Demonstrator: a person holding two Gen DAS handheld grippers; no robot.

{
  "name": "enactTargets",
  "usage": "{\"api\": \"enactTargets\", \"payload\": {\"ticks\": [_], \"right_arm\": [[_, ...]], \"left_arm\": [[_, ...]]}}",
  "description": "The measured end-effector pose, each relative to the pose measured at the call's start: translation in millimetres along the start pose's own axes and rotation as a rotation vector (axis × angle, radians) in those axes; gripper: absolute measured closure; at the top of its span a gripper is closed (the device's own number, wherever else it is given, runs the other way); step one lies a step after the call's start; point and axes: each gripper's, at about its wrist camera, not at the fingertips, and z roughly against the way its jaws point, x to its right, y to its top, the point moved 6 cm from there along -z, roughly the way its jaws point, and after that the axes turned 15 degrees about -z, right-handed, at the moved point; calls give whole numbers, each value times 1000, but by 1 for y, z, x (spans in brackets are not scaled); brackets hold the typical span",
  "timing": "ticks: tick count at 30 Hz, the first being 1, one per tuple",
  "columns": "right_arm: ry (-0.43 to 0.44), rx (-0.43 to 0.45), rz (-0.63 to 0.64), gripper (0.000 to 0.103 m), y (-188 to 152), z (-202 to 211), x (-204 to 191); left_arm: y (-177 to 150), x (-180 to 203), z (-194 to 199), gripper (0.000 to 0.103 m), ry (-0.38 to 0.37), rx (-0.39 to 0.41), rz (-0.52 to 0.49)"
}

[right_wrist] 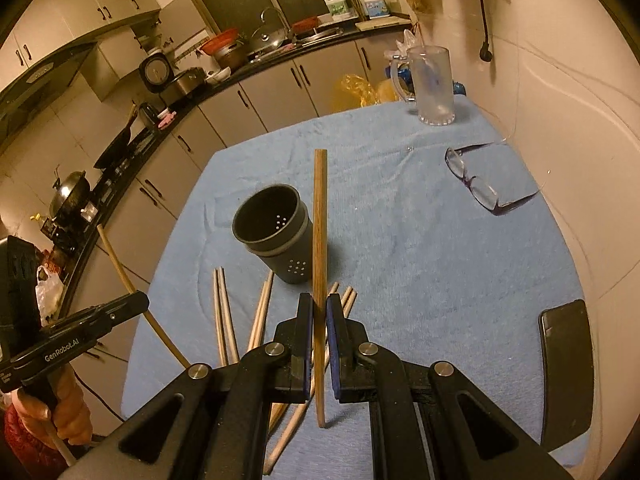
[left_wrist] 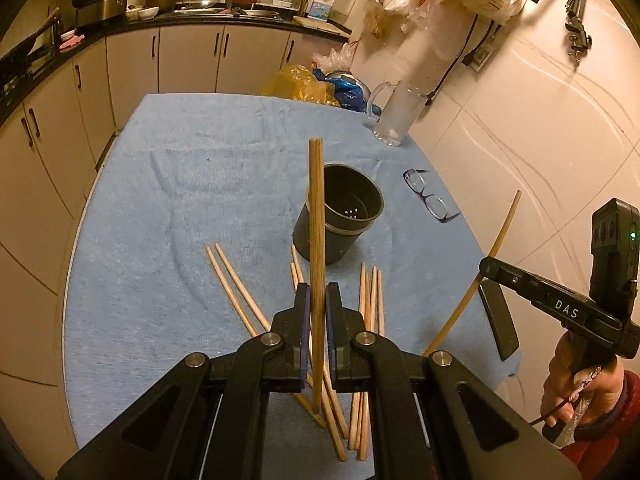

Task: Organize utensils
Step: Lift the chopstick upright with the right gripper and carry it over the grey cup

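Observation:
A dark utensil holder [left_wrist: 339,218] [right_wrist: 276,228] stands upright and empty on the blue cloth. Several loose wooden chopsticks [left_wrist: 236,288] [right_wrist: 222,316] lie on the cloth in front of it. My left gripper [left_wrist: 317,300] is shut on one chopstick [left_wrist: 317,216], held upright just before the holder. My right gripper [right_wrist: 319,308] is shut on another chopstick [right_wrist: 319,220], held upright to the right of the holder. The right gripper with its chopstick shows at the right of the left wrist view [left_wrist: 496,280]. The left gripper shows at the left of the right wrist view [right_wrist: 136,300].
Purple glasses [left_wrist: 430,196] [right_wrist: 480,184] lie right of the holder. A glass mug [left_wrist: 396,114] [right_wrist: 434,84] stands at the far right corner. A black phone [right_wrist: 566,372] [left_wrist: 498,320] lies at the near right edge. The wall runs along the right; kitchen cabinets stand behind and left.

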Motion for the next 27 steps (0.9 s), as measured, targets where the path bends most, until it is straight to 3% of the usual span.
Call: {"api": "enactTargets", "payload": {"ticks": [15,27], "right_arm": [[19,34,-9,96,8,14,-4],[76,45,-21,96,30,20,-20]], "left_arm": [[9,1,12,96,11,24,-15],[39,1,31,96,13,72,-25]]}}
